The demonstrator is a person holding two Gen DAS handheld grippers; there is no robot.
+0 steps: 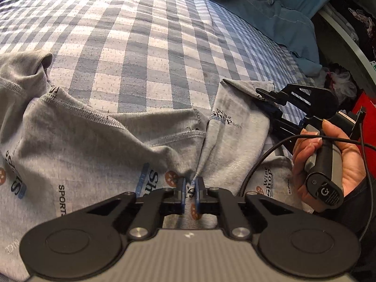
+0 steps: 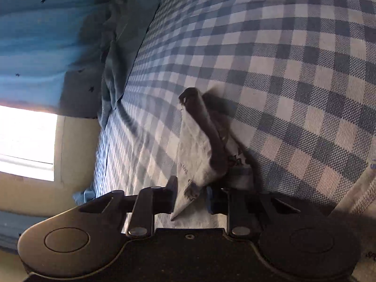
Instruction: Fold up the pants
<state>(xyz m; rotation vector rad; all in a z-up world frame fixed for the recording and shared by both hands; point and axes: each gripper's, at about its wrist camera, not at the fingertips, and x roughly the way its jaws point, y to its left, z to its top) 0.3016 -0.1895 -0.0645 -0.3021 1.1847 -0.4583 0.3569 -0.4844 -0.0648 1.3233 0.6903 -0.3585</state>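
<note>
Grey printed pants [image 1: 77,145] lie crumpled on a blue-and-white checked bed cover [image 1: 145,47]. My left gripper [image 1: 190,188] is shut on a bunched fold of the pants near their middle. My right gripper [image 1: 263,95] shows at the right of the left wrist view, held by a hand, and is shut on the pants' right edge. In the right wrist view the right gripper [image 2: 191,196] pinches a grey flap of the pants [image 2: 199,141] that stands up over the checked cover [image 2: 282,58].
Blue garments [image 1: 265,7] are heaped at the far right of the bed. The bed edge and dark clutter [image 1: 340,80] lie on the right. A blue curtain [image 2: 42,47] and a bright window [image 2: 25,138] are at the left of the right wrist view.
</note>
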